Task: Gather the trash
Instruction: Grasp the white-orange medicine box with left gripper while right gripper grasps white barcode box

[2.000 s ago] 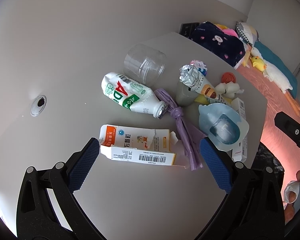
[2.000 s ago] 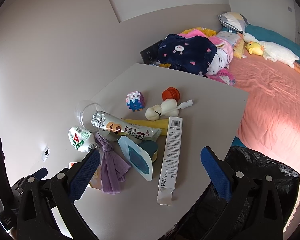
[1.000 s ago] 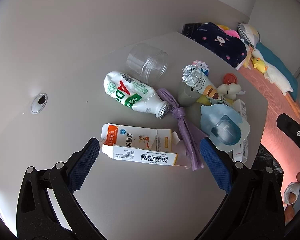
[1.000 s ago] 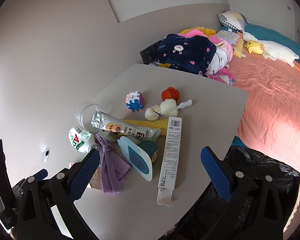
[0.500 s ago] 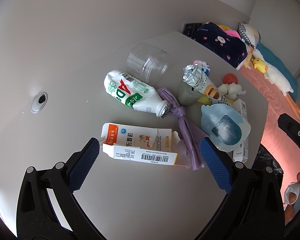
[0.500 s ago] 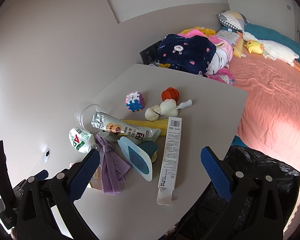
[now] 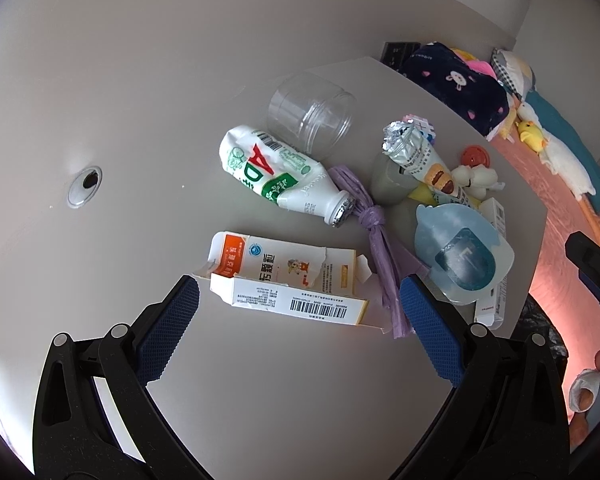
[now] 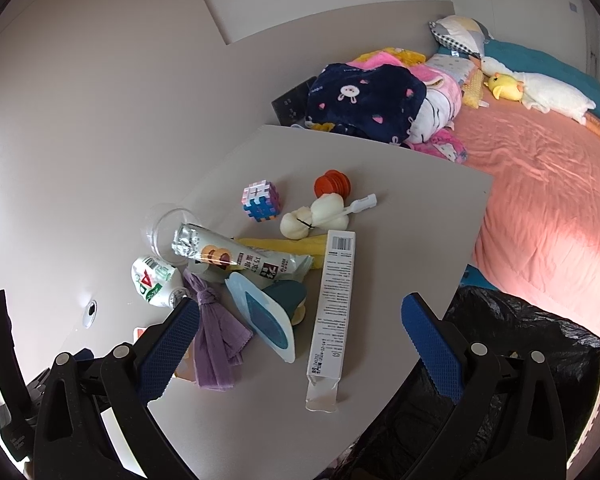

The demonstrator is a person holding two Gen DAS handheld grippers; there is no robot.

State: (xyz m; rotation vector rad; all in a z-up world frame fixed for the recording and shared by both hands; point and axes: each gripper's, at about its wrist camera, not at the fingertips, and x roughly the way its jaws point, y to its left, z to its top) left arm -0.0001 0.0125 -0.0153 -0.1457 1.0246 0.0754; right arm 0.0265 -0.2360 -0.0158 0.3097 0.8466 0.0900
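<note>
Trash lies on a grey table (image 7: 284,392): a torn orange-and-white carton (image 7: 288,280), a crushed white bottle (image 7: 276,176), a clear plastic jar (image 7: 312,114), a knotted purple bag (image 7: 380,248), a foil snack wrapper (image 7: 420,160), a blue plastic blister pack (image 7: 460,256). A long white box (image 8: 334,312) shows in the right wrist view. My left gripper (image 7: 296,330) is open, just above the carton. My right gripper (image 8: 300,344) is open over the table's front, above the white box.
A black trash bag (image 8: 512,344) stands open by the table's right edge. Toys lie at the back: a puzzle cube (image 8: 260,202), an orange disc (image 8: 332,184), a white plush (image 8: 316,216). A bed (image 8: 540,184) with blankets is beyond. A cable hole (image 7: 85,186) is at left.
The left wrist view has shifted very slightly, with the carton sitting a little lower between the fingers. The right gripper has hardly moved. Nothing on the table has moved.
</note>
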